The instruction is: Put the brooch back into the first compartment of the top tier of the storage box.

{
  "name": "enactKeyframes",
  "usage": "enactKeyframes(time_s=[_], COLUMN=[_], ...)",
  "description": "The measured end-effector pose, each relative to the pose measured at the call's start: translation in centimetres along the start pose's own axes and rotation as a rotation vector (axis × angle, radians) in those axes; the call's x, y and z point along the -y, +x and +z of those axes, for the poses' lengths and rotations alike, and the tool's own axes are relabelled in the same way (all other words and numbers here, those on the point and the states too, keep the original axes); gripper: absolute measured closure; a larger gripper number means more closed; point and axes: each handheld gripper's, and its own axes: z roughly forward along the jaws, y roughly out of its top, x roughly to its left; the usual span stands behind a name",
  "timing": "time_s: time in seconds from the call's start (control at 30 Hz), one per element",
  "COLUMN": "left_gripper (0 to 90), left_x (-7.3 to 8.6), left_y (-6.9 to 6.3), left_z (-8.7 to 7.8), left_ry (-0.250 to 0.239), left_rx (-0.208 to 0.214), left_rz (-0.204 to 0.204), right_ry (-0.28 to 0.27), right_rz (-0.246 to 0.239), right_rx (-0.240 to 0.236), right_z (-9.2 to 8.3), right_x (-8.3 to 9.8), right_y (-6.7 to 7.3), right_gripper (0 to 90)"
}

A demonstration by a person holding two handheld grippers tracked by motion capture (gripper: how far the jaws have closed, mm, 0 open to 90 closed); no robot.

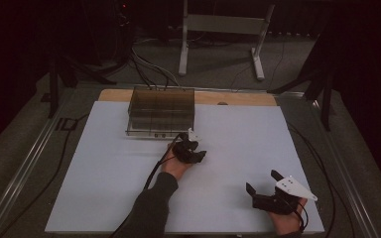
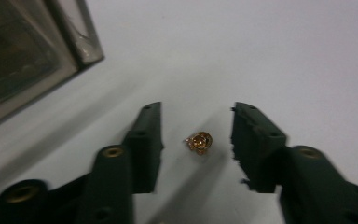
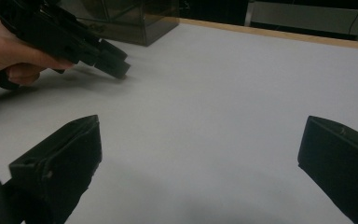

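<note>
A small gold trinket (image 2: 199,142) lies on the white desk (image 1: 238,144) squarely between the two jaws of the left claw (image 2: 196,126), which stands moderately wide around it, with bare desk showing on either side of the piece, so neither jaw touches it. The trinket looks like a rounded, knobbly bead or charm with no clear long axis; it is too small and blurred to name more closely. In the left gripper view it sits a little back from the jaw tips, toward the claw's body, so a plain closing of the jaws would likely catch it without any further reach. The claw is tilted down at the desk just in front of the near right corner of the smoked clear box (image 1: 161,111), whose corner shows at the upper left of the left gripper view. Taking the box as landmark, the trinket lies just off that near corner, on the person's side, and outside the box. The right claw (image 1: 263,182) rests well away from the box, toward the near right edge of the desk, its jaws spread wide and holding nothing, with open desk between them. The left hand (image 1: 178,166) is by far the nearer to the trinket, and the pickup looks to be its job; a piece this small and round might skid or pop out if the jaws close off-centre.
</note>
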Motion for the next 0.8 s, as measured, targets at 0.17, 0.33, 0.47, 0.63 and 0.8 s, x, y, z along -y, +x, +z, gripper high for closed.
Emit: enactKeyframes(time_s=[0.17, 0.33, 0.47, 0.63, 0.8], left_gripper=[69.2, 80.5, 81.5, 81.9, 81.9], left_x=[0.07, 0.07, 0.06, 0.06, -0.04], left_y=[0.0, -0.1, 0.05, 0.22, 0.31], left_z=[0.1, 0.07, -0.03, -0.29, -0.69], left_ry=[0.011, 0.013, 0.018, 0.028, 0.019], left_rx=[-0.019, -0.024, -0.015, -0.011, -0.009], left_rz=[0.018, 0.033, 0.032, 0.034, 0.033], right_ry=[0.002, 0.001, 0.002, 0.004, 0.003], right_rz=[0.001, -0.001, 0.0, 0.001, 0.001], right_rx=[0.0, 0.001, 0.003, 0.003, 0.004], right_z=[0.02, 0.01, -0.01, 0.0, -0.02], right_x=[0.0, 0.0, 0.0, 0.02, 0.01], right_y=[0.01, 0.05, 0.0, -0.02, -0.02], right_gripper=[0.0, 0.0, 0.0, 0.0, 0.0])
